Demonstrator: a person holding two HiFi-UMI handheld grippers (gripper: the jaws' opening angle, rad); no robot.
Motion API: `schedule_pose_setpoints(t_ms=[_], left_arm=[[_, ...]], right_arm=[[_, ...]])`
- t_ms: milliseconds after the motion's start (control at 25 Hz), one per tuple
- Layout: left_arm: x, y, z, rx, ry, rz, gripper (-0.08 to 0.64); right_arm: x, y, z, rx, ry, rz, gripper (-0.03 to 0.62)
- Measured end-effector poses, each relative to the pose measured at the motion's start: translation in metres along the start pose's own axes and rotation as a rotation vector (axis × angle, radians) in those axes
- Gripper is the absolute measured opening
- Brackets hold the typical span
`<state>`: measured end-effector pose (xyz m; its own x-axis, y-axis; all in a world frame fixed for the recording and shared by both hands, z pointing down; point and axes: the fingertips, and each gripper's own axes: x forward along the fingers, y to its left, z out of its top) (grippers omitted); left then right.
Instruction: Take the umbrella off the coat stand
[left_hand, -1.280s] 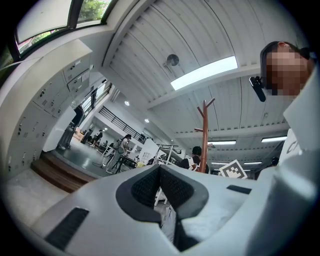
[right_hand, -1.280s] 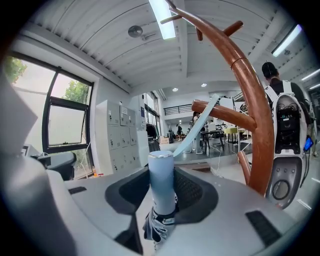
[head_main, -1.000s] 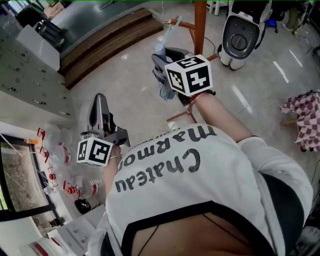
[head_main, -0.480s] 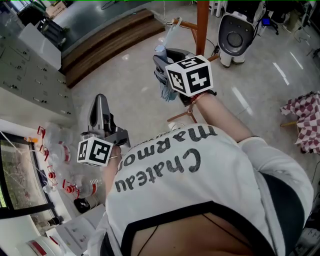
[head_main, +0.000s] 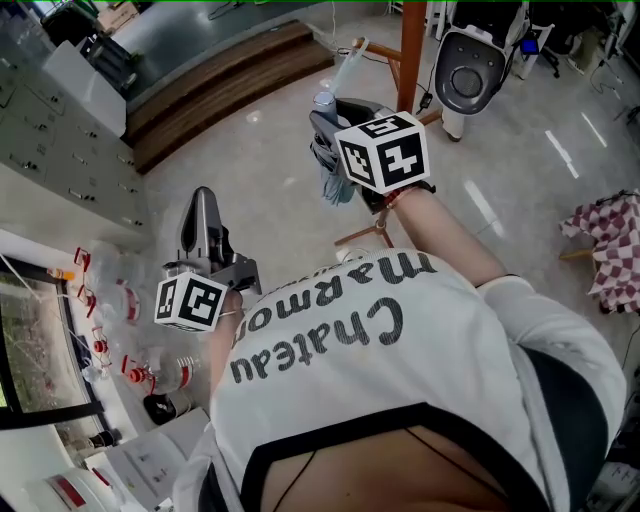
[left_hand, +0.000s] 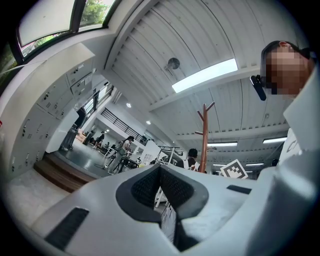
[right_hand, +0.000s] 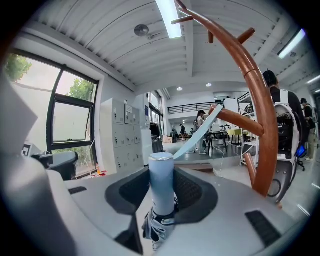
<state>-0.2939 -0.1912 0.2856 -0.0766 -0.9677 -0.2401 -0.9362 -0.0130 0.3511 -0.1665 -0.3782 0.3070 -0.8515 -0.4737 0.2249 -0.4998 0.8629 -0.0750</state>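
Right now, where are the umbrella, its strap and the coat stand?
umbrella (right_hand: 161, 186): right gripper view, on its pale blue handle.
strap (right_hand: 196, 135): right gripper view, mid-length of the band.
coat stand (right_hand: 261, 100): right gripper view, on the brown trunk.

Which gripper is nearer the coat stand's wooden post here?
Right. The right gripper, closed on the umbrella handle, is right beside the coat stand post. The left gripper, shut and empty, is held low near the person's side, well away from it.
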Motion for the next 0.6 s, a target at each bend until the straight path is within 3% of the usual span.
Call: schedule_pose_setpoints(t_ms=[600], left_arm=[[-0.009,0.009,-0.001,-0.020,-0.006,-0.003,0.021]], right_arm=[[0.001,0.010,0.002,-0.011,-0.003,-0.011,0.156]])
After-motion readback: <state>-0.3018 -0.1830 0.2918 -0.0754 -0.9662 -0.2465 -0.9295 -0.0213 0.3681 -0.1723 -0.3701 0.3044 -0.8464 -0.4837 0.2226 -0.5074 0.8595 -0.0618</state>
